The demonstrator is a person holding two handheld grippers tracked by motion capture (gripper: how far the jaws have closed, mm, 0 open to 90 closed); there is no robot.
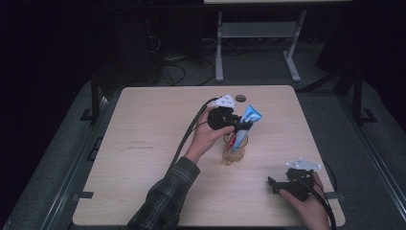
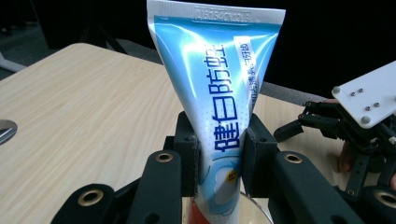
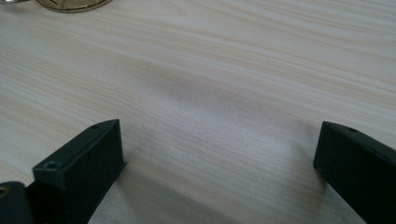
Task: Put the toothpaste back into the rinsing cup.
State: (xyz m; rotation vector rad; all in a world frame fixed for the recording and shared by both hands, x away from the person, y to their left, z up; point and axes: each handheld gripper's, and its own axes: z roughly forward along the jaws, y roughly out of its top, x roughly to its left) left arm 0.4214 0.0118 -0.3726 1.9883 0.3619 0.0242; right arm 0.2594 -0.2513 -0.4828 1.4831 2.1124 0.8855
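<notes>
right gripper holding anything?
No. In the right gripper view the right gripper has its jaws wide apart over bare table, with nothing between them.

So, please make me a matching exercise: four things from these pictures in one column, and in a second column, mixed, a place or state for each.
Things:
1. tube
2. glass
3. left hand-held gripper
4. right hand-held gripper

Places or states:
A. open, low over bare table near the front right corner
B. stands mid-table with the tube's lower end inside it
C. blue and white, upright between two black jaws
D. shut on the tube above the glass

Pairs: 1-C, 2-B, 3-D, 4-A
</notes>
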